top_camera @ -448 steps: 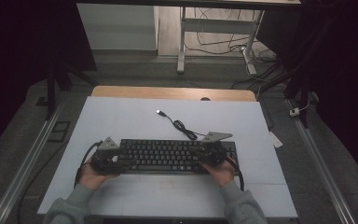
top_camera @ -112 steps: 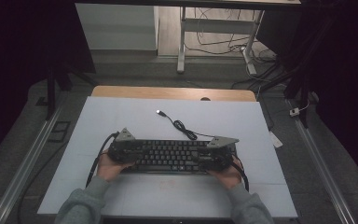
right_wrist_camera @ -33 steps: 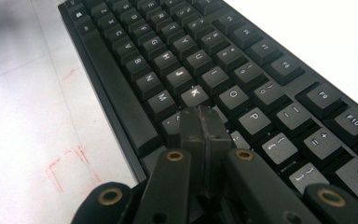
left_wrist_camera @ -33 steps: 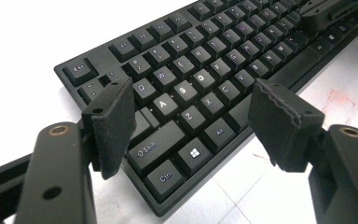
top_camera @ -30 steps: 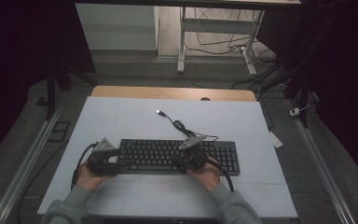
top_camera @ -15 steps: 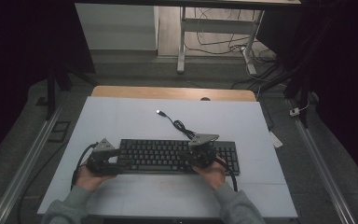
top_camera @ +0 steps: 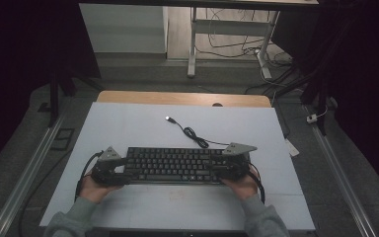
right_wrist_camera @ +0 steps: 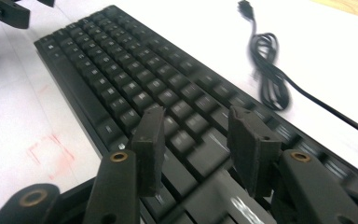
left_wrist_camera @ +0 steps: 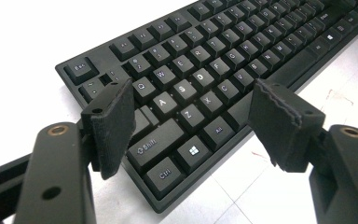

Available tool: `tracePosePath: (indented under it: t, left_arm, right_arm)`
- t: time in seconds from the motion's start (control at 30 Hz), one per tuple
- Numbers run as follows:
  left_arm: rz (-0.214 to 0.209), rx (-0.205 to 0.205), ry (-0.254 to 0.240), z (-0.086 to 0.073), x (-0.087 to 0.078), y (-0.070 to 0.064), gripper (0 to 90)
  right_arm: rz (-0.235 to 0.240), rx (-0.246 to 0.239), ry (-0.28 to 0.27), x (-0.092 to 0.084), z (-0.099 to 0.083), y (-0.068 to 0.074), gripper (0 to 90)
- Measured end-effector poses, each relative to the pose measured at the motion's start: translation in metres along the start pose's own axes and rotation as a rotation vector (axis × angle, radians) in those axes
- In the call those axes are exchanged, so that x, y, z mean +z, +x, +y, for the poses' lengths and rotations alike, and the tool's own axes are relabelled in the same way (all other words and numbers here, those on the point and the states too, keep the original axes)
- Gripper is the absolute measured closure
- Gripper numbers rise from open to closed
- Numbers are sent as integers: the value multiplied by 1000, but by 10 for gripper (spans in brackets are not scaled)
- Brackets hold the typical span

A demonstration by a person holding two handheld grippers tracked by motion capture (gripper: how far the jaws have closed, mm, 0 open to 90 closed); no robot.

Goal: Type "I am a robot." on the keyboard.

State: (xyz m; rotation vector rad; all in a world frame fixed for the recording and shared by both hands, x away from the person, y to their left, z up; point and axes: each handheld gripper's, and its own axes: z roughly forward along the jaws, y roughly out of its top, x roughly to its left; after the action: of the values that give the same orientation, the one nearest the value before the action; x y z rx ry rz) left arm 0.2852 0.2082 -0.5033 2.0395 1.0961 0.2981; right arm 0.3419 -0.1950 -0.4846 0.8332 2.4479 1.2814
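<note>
We see a flat black rectangular plastic keyboard point(top_camera: 177, 165) lying level, keys up, just below the centre of the high view, its long side running left to right. Its thin black cable point(top_camera: 193, 134) leaves the far edge, coils once, and ends in a plug toward upper centre.

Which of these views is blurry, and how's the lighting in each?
Right gripper view: motion blur smears the keyboard keys and the cable. Left gripper view: sharp, key legends readable, but the white table is blown out. High view: dim, with dark surroundings, and the table evenly lit, no hard shadows.
</note>
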Motion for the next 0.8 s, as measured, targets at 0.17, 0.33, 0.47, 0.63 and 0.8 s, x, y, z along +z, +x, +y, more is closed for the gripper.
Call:
tracePosePath:
  t: [0.17, 0.33, 0.47, 0.63, 0.8]
  left_arm:
    - [-1, 0, 0, 0, 0, 0, 316]
    - [-4, -1, 2, -3, 0, -1, 316]
    - [-3, -2, -2, -6, -2, -3, 316]
    - [-6, 0, -3, -9, -5, -6, 316]
    - [-9, 3, -1, -14, -6, -9, 316]
  right_arm:
    - [-33, 3, -6, -18, -10, -10, 549]
    - [-46, 19, -16, -35, -22, -19, 544]
    - [-61, 33, -17, -47, -33, -24, 537]
    - [-85, 37, -10, -62, -48, -27, 531]
    - [-97, 43, 0, -76, -62, -30, 524]
